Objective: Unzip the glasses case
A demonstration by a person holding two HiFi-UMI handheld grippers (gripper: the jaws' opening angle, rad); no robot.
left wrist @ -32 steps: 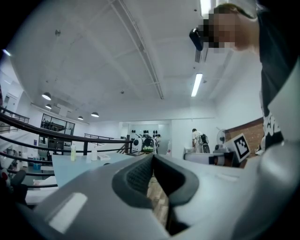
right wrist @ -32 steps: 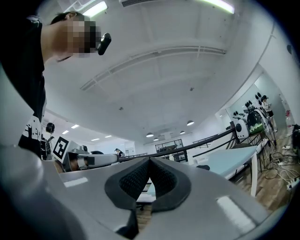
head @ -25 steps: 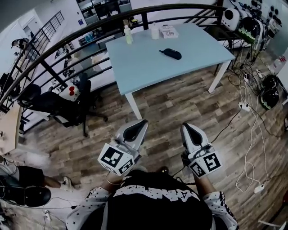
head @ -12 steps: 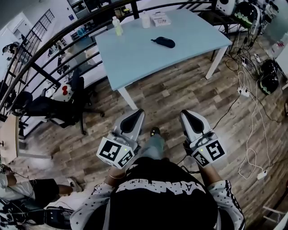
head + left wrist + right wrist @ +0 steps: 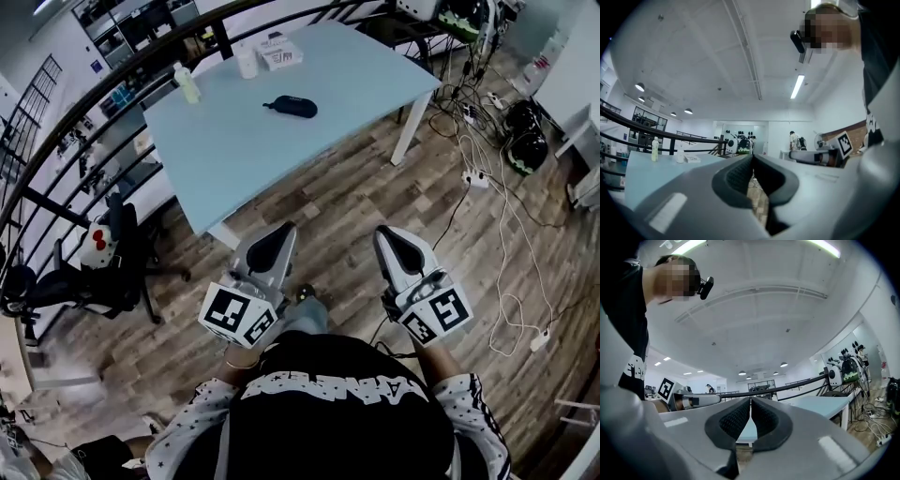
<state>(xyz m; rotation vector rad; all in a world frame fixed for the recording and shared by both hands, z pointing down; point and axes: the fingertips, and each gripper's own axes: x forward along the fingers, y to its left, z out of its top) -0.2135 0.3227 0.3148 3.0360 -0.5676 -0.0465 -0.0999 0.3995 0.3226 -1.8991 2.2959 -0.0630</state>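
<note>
1. The dark oval zip-up glasses case point(image 5: 291, 107) lies on the pale blue rectangular table point(image 5: 356, 84), its long axis running left to right across the head view
2. The left gripper point(image 5: 277, 232) and right gripper point(image 5: 388, 234) both have their jaws pressed together on nothing and point level towards the table
3. The case sits ahead, well apart from both; the left gripper is nearer and almost in line with it

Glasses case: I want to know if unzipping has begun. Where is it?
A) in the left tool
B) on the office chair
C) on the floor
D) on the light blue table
D: the glasses case lies on the table, far from the left tool and right tool, both shut and empty.
</note>
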